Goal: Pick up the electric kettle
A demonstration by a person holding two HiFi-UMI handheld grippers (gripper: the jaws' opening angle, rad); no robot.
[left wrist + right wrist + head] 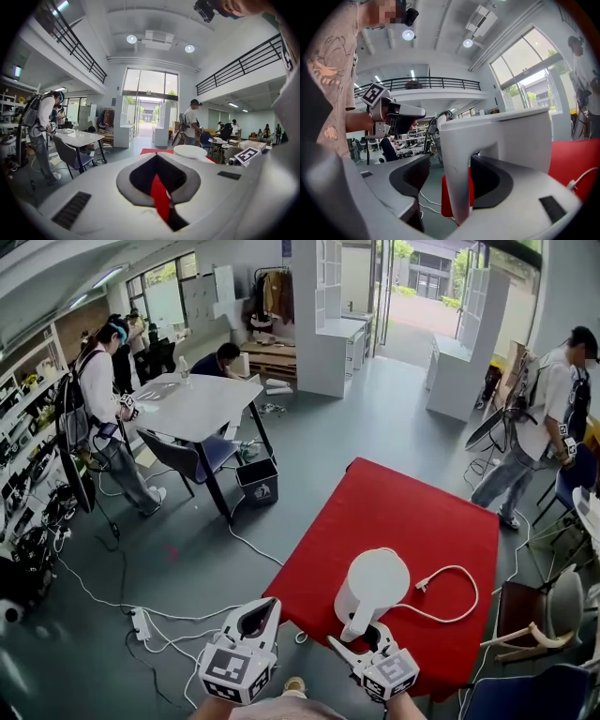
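While the lidded kettle (372, 589) stands on the table (394, 512), your right gripper (361, 635) gapes around its handle. Your left gripper (263, 607) is closed, empty.

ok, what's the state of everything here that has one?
electric kettle: upright on the red table, lid shut.
plug: unplugged, lying on the table.
left claw: shut, empty.
right claw: open, kettle's handle between the jaws, not clamped.
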